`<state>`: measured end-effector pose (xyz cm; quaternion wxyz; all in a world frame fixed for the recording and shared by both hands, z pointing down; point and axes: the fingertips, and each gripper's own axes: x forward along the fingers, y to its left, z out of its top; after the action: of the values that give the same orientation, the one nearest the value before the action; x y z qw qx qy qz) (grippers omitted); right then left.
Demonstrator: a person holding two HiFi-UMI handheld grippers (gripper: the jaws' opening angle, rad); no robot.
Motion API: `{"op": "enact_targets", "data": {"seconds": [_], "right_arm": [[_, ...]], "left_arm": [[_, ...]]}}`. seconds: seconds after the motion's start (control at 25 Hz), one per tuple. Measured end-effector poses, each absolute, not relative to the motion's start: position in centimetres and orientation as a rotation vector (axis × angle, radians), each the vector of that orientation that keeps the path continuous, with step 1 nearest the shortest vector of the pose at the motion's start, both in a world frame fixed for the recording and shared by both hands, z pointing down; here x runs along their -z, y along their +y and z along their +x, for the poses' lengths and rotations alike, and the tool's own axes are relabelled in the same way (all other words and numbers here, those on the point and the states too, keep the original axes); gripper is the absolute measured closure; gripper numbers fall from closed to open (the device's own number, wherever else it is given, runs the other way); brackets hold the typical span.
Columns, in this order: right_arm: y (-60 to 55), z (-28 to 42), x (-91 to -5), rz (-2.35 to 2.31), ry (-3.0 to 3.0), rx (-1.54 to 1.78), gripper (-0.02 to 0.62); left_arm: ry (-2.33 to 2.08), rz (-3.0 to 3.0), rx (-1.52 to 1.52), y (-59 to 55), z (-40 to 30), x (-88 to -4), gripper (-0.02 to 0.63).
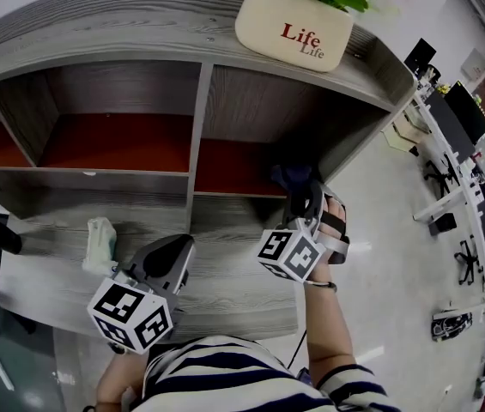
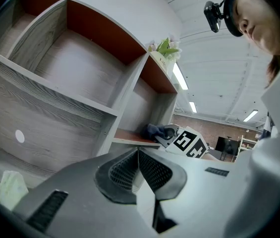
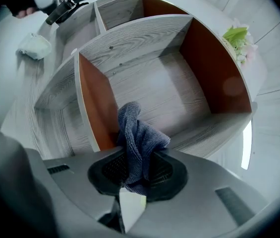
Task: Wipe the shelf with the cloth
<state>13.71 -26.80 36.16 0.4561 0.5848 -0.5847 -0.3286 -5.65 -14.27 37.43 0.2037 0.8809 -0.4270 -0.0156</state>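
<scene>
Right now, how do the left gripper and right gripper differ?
The right gripper is shut on the blue cloth; the left gripper is shut on nothing. The right gripper is at the mouth of the right-hand cubby; the left gripper hangs nearer the person, over the wood-grain ledge, beside a pale wad. Both carry marker cubes.

Even indoor light, ceiling strip lights (image 2: 182, 76) glaring, strong fisheye bending, dark vignetted corners, blurred foreground.
</scene>
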Motion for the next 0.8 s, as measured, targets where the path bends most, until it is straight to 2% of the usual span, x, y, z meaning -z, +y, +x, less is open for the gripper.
{"op": "enact_targets", "data": {"seconds": [0.8], "right_arm": [[-22.3,12.7,-33.7,1.629,-1.913,0.59,0.514]], "left_arm": [[-1.216,2.461,0.044,-14.6,-5.8,-37.1,0.583]]}}
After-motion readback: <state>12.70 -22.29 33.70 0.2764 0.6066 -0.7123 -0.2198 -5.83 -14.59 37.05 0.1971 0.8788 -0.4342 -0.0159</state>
